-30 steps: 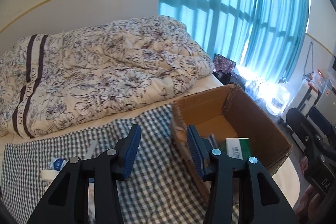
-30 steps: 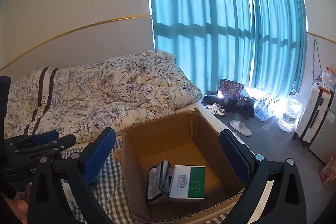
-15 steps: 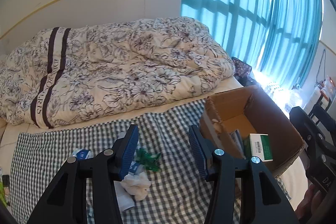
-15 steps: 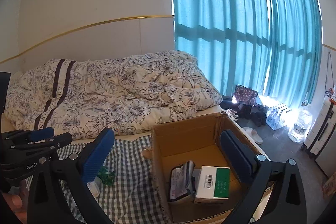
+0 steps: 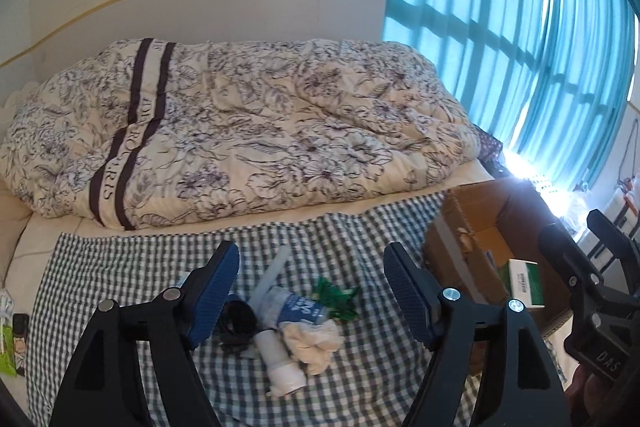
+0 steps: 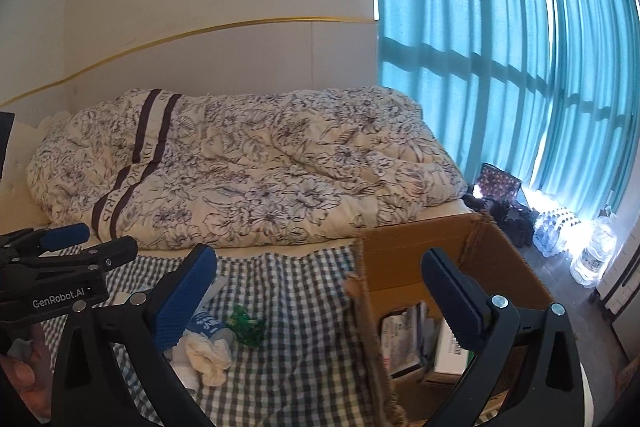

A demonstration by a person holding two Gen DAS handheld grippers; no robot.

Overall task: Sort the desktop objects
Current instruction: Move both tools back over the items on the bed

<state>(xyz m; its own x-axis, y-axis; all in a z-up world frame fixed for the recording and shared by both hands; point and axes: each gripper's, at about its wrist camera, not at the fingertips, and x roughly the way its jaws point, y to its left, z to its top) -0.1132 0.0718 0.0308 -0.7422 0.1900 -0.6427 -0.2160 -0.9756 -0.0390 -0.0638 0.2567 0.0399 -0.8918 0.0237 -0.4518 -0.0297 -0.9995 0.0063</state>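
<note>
A small heap lies on the checked cloth (image 5: 352, 251): a blue-and-white tube (image 5: 280, 327), a crumpled cream cloth (image 5: 314, 341), a green wrapper (image 5: 336, 297) and a black coiled item (image 5: 236, 321). My left gripper (image 5: 310, 291) hangs open above the heap, holding nothing. To the right stands an open cardboard box (image 6: 424, 247) holding a green-and-white carton (image 5: 524, 283) and printed packets (image 6: 404, 335). My right gripper (image 6: 316, 291) is open and empty over the box's left wall. The cream cloth (image 6: 208, 355) and green wrapper (image 6: 244, 325) also show in the right wrist view.
A flowered duvet (image 5: 248, 131) fills the far half of the bed against the wall. Teal curtains (image 6: 500, 67) cover the window on the right. Water bottles (image 6: 592, 251), bags and shoes sit on the floor beyond the box. Small items (image 5: 10, 323) lie at the cloth's left edge.
Both grippers have swung left, away from the box. The heap of items on the checked cloth has come into view between the left gripper's fingers. Both stay open.
</note>
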